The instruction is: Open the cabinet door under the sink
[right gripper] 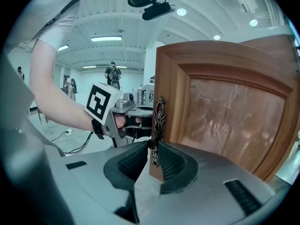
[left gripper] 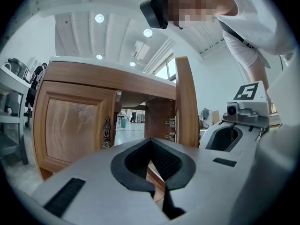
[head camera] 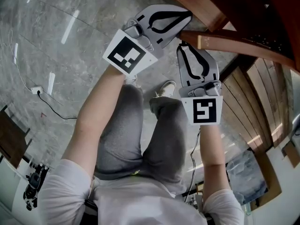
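Observation:
The wooden sink cabinet (head camera: pixel 262 18) fills the top right of the head view. One door (right gripper: pixel 225 116) stands swung out, seen edge-on in the left gripper view (left gripper: pixel 185 102). My right gripper (right gripper: pixel 152 145) is shut on that door's ornate metal handle (right gripper: pixel 160 118), at the door's free edge; in the head view the same gripper (head camera: pixel 183 46) sits just under the door edge (head camera: pixel 225 40). My left gripper (head camera: pixel 190 15) is shut with nothing in it, close beside the open door. The other door (left gripper: pixel 75 125) is closed, its handle (left gripper: pixel 107 131) untouched.
The open cabinet bay (left gripper: pixel 136 118) shows through to the room behind. The person's legs and shoes (head camera: pixel 164 89) stand on the grey marble floor (head camera: pixel 61 41). A cable and plug (head camera: pixel 37 91) lie at the left. People stand far off (right gripper: pixel 112 73).

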Demonstrator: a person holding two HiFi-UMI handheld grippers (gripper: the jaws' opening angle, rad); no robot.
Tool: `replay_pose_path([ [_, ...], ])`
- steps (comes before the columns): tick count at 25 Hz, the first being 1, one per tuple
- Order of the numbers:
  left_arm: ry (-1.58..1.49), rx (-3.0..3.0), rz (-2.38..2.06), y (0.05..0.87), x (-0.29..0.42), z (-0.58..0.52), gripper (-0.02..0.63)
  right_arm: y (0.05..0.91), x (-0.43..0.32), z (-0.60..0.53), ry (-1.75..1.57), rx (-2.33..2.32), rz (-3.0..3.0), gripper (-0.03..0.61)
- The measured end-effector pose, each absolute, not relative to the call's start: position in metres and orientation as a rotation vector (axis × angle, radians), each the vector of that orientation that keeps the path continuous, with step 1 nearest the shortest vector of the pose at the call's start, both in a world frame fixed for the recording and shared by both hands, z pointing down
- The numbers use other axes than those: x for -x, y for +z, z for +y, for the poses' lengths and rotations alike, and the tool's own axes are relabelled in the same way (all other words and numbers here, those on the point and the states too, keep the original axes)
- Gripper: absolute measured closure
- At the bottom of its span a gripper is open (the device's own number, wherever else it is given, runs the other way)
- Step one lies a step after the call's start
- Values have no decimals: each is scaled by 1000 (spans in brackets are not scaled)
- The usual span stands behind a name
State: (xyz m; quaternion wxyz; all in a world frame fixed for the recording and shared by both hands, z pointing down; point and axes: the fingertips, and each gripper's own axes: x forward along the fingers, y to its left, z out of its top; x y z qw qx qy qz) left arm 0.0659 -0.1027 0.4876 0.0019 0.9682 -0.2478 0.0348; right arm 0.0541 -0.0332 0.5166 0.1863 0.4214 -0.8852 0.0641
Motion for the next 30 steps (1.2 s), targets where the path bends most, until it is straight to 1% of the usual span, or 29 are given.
replay_pose_path([
  [11, 174, -3018, -727, 489, -72, -76, 604, 515, -65, -10, 240, -1183, -2464, 506],
  [20, 209, -2993, -709, 490, -76, -62, 604, 502, -106, 17, 304, -1311, -2405, 524],
  [30, 273, -2961, -629, 490, -92, -17, 604, 482, -107, 33, 387, -1359, -2405, 528],
])
